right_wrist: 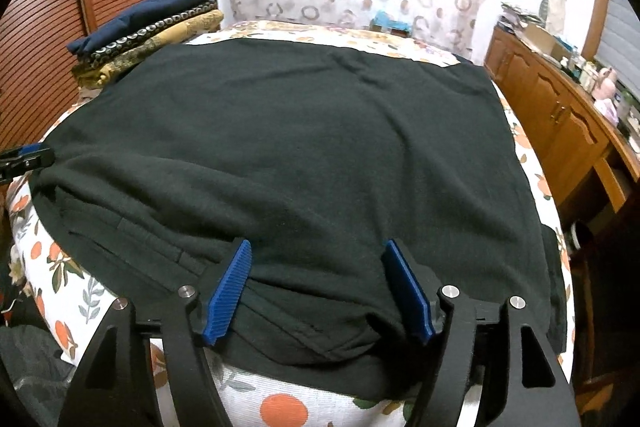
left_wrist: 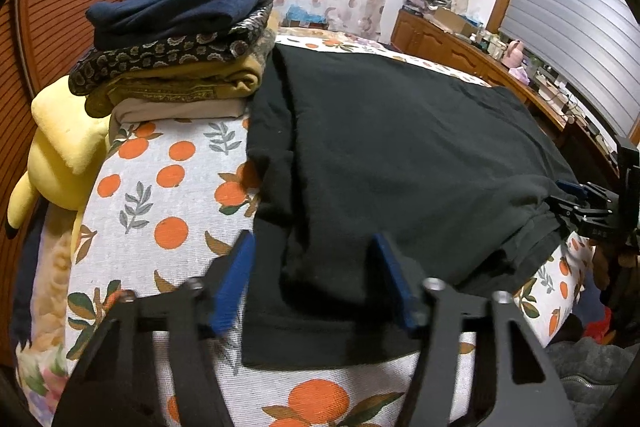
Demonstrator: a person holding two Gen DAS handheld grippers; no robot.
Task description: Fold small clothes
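We see a black garment (right_wrist: pixel 288 147) spread over the bed (left_wrist: pixel 168 187), which is covered in an orange-print sheet; the garment's folded near hem lies along the bed's near edge. The left gripper (left_wrist: pixel 316 283) sits at the hem's left end, its blue pads apart with cloth between them, not pressing it. The right gripper (right_wrist: pixel 320 287) stands over the bunched hem further right, its jaws wide, cloth bulging up between them but unclamped.

Only the left wrist view shows the yellow plush toy (left_wrist: pixel 64 155) at the bed's left edge and the whole stack of folded clothes (left_wrist: pixel 180 39) beside the garment's far left corner. The right wrist view alone shows the garment's full width and the wooden cabinet (right_wrist: pixel 560 123) along the right side.
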